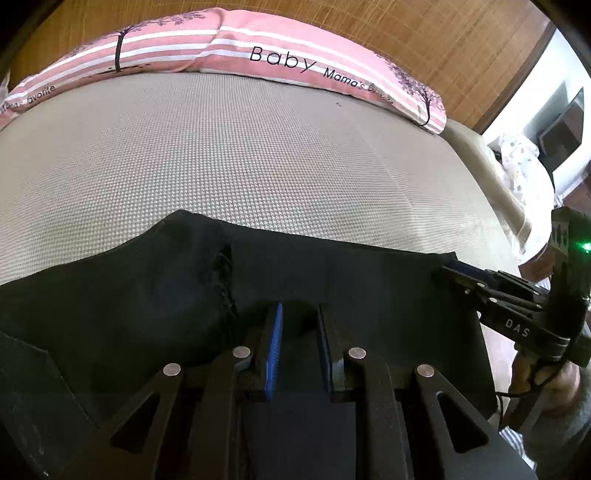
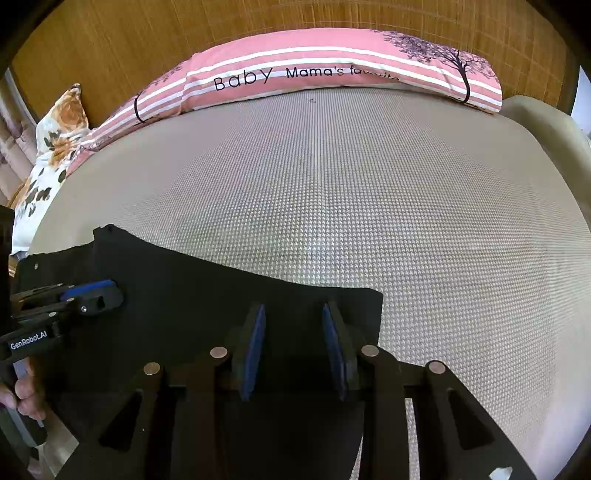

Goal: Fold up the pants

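Black pants [image 1: 332, 273] lie flat on a beige textured mattress [image 1: 221, 155], near its front edge. In the left wrist view my left gripper [image 1: 300, 314] is open just above the cloth, its blue pads apart with nothing between them. My right gripper [image 1: 448, 267] shows at the right, at the pants' far right corner. In the right wrist view the pants [image 2: 207, 295] fill the lower left. My right gripper [image 2: 293, 314] is open over the cloth near its right edge. My left gripper [image 2: 99, 290] shows at the left over the pants.
A long pink striped pillow [image 1: 258, 55] printed "Baby Mama's favorite" lies along the far edge against a woven wooden headboard [image 2: 147, 33]. A floral cushion [image 2: 55, 147] sits at the far left. The mattress [image 2: 406, 221] stretches beyond the pants.
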Tool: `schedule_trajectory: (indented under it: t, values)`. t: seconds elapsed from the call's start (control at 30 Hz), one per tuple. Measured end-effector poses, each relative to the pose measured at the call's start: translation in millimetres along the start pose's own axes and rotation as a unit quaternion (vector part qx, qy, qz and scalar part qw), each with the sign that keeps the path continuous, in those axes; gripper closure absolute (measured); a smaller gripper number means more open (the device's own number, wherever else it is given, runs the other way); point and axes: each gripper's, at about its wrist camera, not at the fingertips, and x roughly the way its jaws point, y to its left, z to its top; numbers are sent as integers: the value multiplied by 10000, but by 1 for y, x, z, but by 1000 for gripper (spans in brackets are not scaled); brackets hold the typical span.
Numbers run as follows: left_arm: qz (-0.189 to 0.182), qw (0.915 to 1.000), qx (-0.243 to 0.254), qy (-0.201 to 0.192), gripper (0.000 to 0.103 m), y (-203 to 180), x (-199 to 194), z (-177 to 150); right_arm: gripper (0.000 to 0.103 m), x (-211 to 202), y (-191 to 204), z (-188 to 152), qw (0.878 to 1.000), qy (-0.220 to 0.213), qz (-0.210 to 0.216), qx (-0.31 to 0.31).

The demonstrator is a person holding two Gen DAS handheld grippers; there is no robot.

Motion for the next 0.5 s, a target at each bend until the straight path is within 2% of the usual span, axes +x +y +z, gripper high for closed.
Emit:
schedule_trajectory:
  t: [0.2, 0.3, 0.4, 0.5]
  values:
    - [312, 9995, 80, 7, 82, -7, -8, -15, 71, -10, 6, -12, 10000, 7, 11, 7]
    - [445, 9990, 31, -3, 78, -8, -16, -29, 71, -14, 8, -26, 9999, 90, 106, 87]
    - [618, 9981, -1, -32, 71, -9, -23, -41, 70, -20, 14, -42, 9999, 102, 88, 72]
    - [900, 9959, -25, -108, 59, -7, -32, -55, 66, -27, 23, -55, 9998, 132, 131, 73]
